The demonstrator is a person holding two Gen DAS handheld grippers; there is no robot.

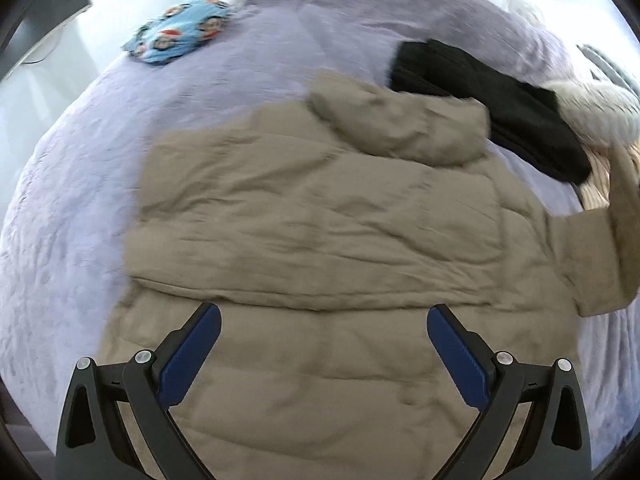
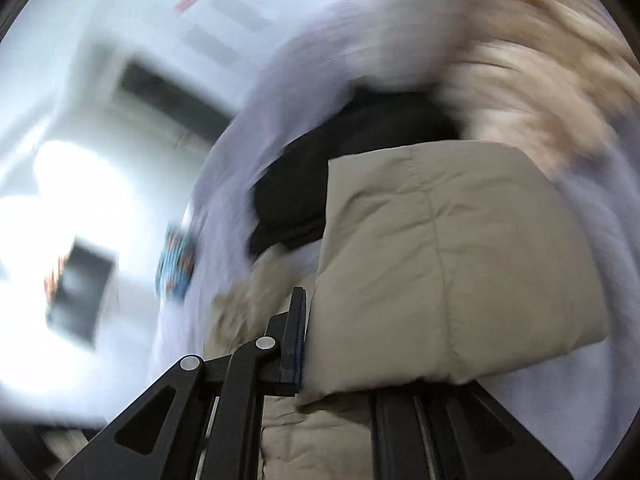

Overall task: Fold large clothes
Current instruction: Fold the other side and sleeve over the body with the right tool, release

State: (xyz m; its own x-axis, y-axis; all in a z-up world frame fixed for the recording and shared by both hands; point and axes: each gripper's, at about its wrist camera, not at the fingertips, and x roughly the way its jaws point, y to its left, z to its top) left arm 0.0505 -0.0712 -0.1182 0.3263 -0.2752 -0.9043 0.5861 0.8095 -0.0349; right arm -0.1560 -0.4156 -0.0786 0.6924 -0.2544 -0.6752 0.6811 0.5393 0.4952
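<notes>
A beige padded jacket [image 1: 320,216] lies spread on a lilac bed cover [image 1: 72,208], its hood [image 1: 400,124] toward the far side. My left gripper [image 1: 323,320] hovers over the jacket's lower part, open, with nothing between its blue pads [image 1: 192,356]. At the right edge of the left wrist view the jacket's sleeve [image 1: 612,240] rises off the bed. In the right wrist view my right gripper [image 2: 310,332] is shut on that sleeve [image 2: 448,264]: one blue pad shows against the fabric, and the cuff end stands up in front of the camera. The other finger is hidden behind the sleeve.
A black garment [image 1: 492,108] lies beyond the hood, with a pale fluffy item [image 1: 596,108] and cream fabric [image 2: 532,76] to its right. A blue patterned cloth [image 1: 180,28] sits at the bed's far left. White floor [image 1: 48,64] surrounds the bed. The right wrist view is motion-blurred.
</notes>
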